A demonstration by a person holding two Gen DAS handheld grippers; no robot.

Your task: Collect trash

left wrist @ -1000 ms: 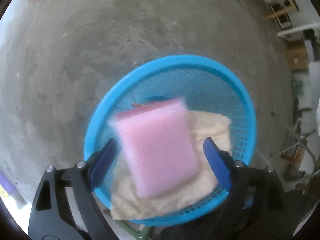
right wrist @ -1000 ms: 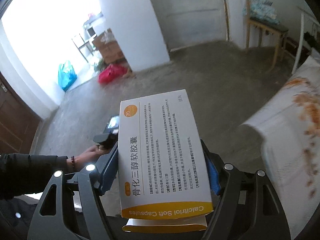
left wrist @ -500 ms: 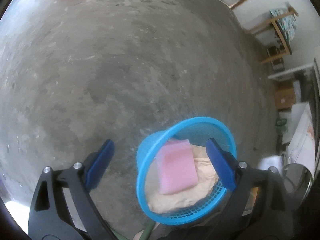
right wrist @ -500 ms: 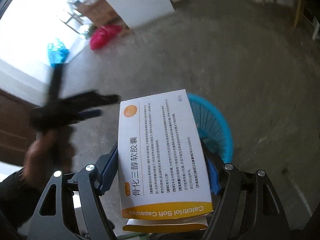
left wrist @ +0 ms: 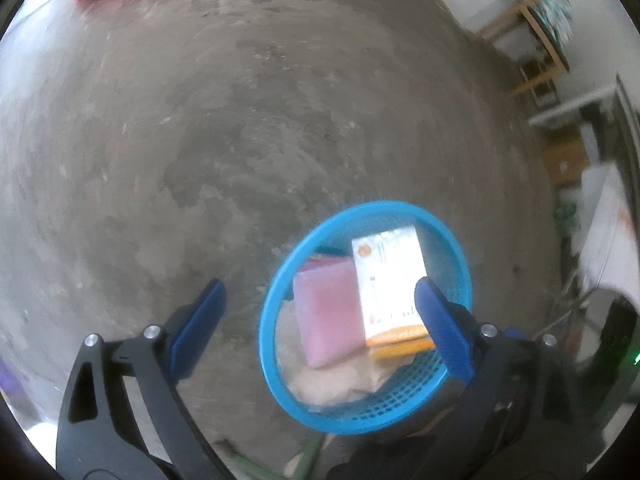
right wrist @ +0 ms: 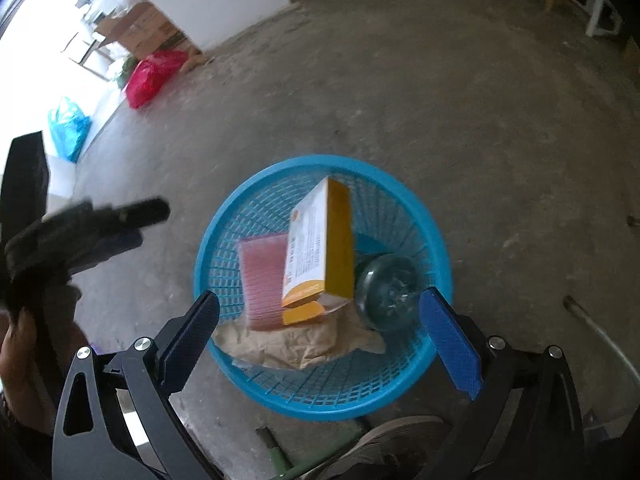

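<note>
Right tool now spread wide and empty; half a second ago it gripped the capsule box, which now sits in the blue basket beside the pink sponge. Left tool wide, empty. Two items binned; more trash likely next.

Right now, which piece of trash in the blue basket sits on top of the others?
The white-and-orange medicine box. It stands tilted, leaning over the pink sponge and crumpled brown paper, with the dark glass bottle beside it in the basket.
</note>
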